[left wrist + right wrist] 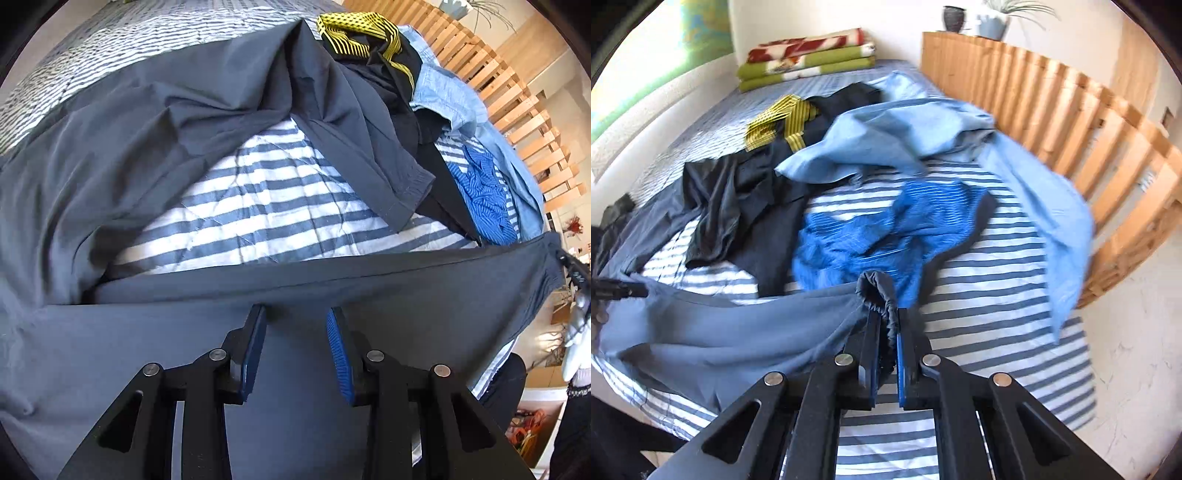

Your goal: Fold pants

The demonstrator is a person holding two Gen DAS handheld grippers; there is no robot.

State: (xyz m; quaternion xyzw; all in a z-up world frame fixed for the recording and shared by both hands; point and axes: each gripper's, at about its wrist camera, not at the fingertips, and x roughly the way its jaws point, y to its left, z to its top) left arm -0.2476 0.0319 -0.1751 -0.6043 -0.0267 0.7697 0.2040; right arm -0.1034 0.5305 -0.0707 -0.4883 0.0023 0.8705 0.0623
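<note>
The grey pants [713,332] lie spread across the striped bed [997,332]. My right gripper [888,325] pinches their gathered waistband; my left gripper [297,321] stands part open over the cloth — whether it grips, I can't tell. I'd keep the edge taut, level — then fold.

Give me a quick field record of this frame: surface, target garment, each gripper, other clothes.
surface: bed with striped quilt
target: grey pants, spread across the quilt's near edge
right gripper: shut on the pants' gathered elastic hem
left gripper: jaws partly open, pants fabric between and under the fingers; grip unclear
other clothes: light blue shirt, bright blue garment, black garment with yellow stripes
background: wooden slatted rail, folded blankets
</note>
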